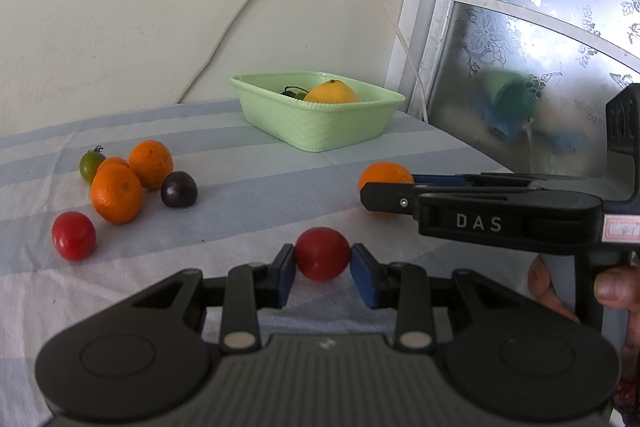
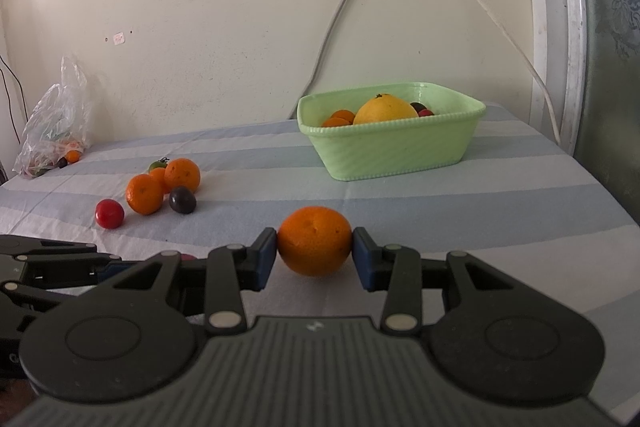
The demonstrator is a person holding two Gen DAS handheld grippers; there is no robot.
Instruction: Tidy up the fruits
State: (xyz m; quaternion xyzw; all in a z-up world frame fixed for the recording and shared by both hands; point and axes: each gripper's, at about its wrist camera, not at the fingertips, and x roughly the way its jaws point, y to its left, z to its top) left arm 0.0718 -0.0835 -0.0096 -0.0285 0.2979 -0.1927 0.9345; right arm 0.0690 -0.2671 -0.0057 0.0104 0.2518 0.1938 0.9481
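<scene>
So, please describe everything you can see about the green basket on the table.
The green basket is pale mint, looks like plastic, rectangular with rounded corners, slanted ribbed walls and a beaded rim. It stands upright on the striped cloth near the wall, apart from both grippers. Inside lie a large yellow fruit, small oranges and dark and red small fruits.

The letters "DAS" stand in pale capitals on the side of the right gripper [image 1: 386, 197], on the black arm [image 1: 508, 215] behind its fingers, seen from the left wrist view. A small pink-and-white sticker [image 1: 622, 229] sits further back on the same arm, its print too blurred to read. No other text, number or brand is legible
</scene>
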